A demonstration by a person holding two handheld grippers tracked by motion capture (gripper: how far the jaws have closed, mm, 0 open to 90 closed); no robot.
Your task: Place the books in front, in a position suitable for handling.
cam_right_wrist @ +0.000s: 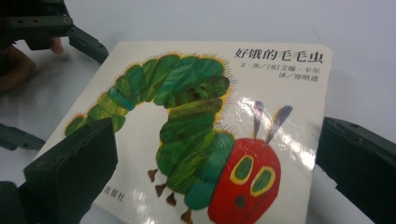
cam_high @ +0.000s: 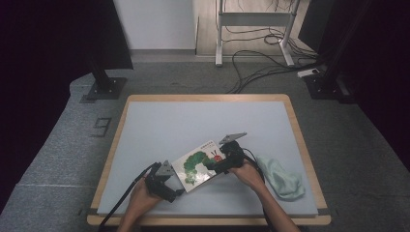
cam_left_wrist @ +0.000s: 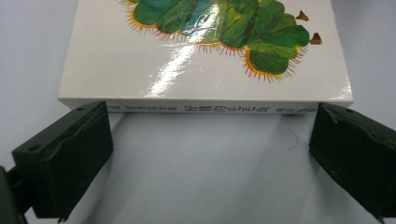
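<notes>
Two hand-held grippers flank one picture book on the desk point(cam_high: 145, 125), largest thing here, with no container on it. The book point(cam_high: 200, 164) lies flat and shut near the front edge, caterpillar cover up. A pale green cloth point(cam_high: 283, 179) sits well apart at its right. The left hand-held gripper point(cam_high: 174, 191) has its jaws wide apart, just short of the spine point(cam_left_wrist: 205, 108); the right hand-held gripper point(cam_high: 212, 166) hangs spread over the cover (gripping nothing). I judge the step is approach; next, one must close on an edge to lift or open the cover.
</notes>
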